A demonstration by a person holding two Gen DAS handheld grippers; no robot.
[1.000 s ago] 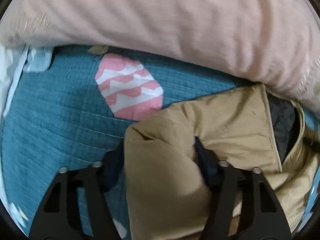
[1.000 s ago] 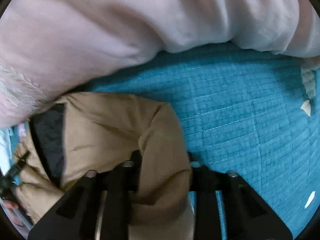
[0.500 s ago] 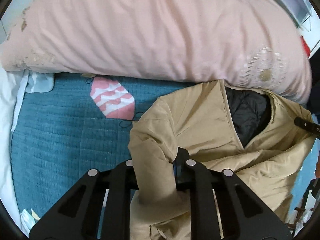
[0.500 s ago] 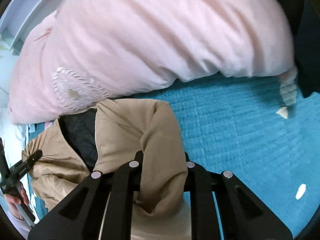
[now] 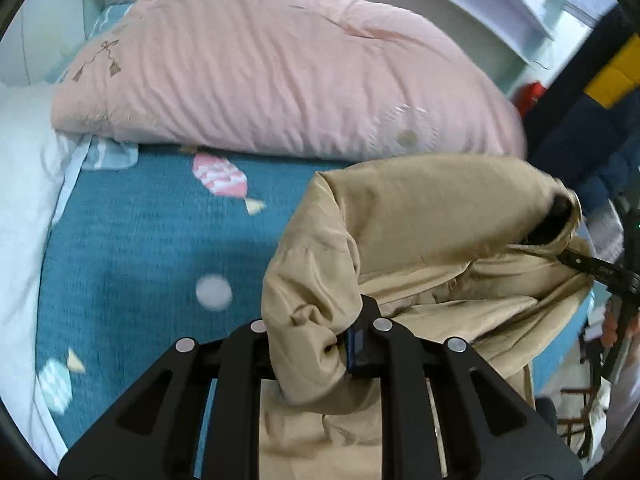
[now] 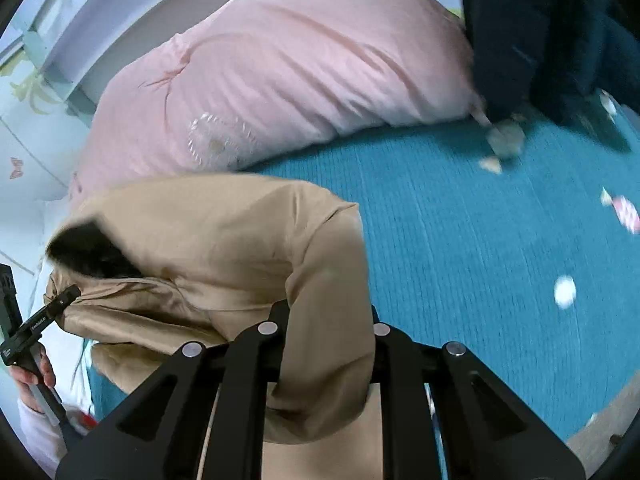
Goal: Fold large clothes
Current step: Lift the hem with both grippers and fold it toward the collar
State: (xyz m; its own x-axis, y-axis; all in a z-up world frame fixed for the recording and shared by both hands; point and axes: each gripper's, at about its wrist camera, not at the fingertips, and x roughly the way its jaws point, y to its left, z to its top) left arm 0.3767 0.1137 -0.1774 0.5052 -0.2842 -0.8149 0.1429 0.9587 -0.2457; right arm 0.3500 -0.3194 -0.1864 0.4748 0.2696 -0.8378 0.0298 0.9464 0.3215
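Left gripper (image 5: 316, 344): I'm clamping its jaws on a tan jacket (image 5: 420, 232) shoulder.
Right gripper (image 6: 326, 344): I'm pinching the other shoulder.
Jacket: hanging between both, above the teal bedspread (image 5: 140, 260), near the pink duvet (image 5: 260, 80).

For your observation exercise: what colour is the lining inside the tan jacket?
Black, inside the jacket collar; clearest in the right wrist view.

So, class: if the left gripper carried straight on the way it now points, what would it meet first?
The left gripper is already shut on the tan jacket, so more jacket comes first; beyond that probably the teal bedspread, though depth is unclear.
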